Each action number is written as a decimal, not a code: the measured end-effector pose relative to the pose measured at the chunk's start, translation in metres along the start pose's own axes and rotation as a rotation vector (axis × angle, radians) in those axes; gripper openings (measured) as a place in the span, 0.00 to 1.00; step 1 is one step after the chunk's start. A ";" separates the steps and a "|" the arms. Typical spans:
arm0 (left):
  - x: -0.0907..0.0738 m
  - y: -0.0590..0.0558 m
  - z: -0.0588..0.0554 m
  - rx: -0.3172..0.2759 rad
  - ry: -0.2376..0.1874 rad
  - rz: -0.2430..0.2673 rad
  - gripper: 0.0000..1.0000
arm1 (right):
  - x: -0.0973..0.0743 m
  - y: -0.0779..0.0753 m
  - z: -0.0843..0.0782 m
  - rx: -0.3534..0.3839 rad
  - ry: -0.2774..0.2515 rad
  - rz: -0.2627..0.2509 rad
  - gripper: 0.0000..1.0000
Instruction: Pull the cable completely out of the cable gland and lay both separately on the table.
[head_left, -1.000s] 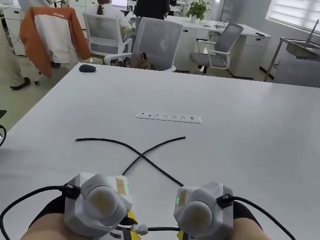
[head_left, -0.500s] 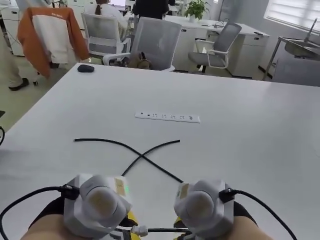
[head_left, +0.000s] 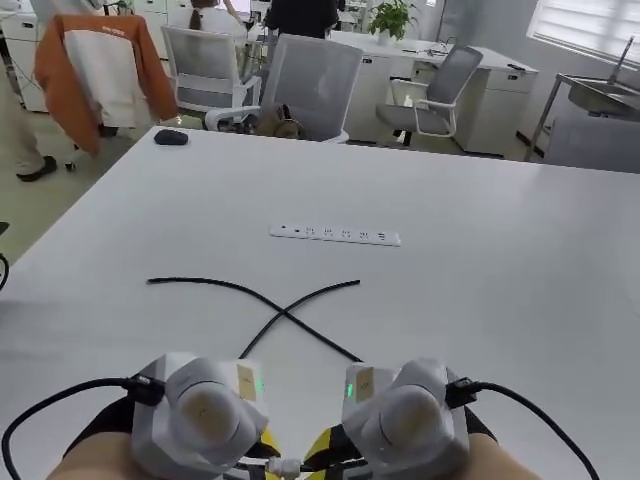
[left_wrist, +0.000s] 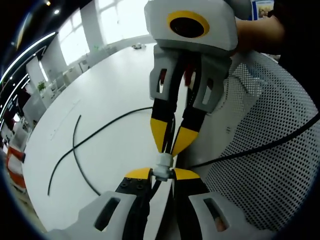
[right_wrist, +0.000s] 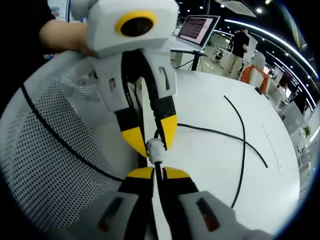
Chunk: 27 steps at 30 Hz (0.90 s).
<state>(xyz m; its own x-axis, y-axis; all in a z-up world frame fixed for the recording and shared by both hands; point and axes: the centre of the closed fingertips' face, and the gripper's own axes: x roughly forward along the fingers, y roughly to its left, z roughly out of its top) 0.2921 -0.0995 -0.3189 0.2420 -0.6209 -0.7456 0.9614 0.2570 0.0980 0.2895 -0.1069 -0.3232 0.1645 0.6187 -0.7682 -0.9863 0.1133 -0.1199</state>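
White table (head_left: 480, 260), grippers nose to nose at the near side.
left gripper (left_wrist: 162, 174) is pinching the white cable gland (left_wrist: 162, 165), and right gripper (right_wrist: 157, 173) is clamped on the black cable (right_wrist: 158, 169) just beside it, so it's not out yet. Further out two black strands (head_left: 285, 312) cross, with a power strip (head_left: 335, 235) past them.

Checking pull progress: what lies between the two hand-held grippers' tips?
The white cable gland with its black cable, bridging left hand-held gripper and right hand-held gripper, in both gripper views.
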 end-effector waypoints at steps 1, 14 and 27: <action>0.000 0.000 0.001 0.004 -0.002 0.005 0.17 | 0.000 0.001 0.001 0.013 -0.003 0.010 0.04; 0.001 0.002 -0.001 -0.009 0.008 0.005 0.17 | 0.004 -0.003 -0.022 0.069 0.081 0.007 0.03; 0.000 0.008 -0.008 -0.029 0.026 0.029 0.17 | -0.003 -0.021 -0.057 0.103 0.241 -0.090 0.03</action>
<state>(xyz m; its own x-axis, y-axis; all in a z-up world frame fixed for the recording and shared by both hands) 0.2989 -0.0912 -0.3230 0.2655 -0.5934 -0.7599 0.9498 0.2964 0.1004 0.3088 -0.1552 -0.3541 0.2315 0.4006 -0.8865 -0.9592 0.2458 -0.1395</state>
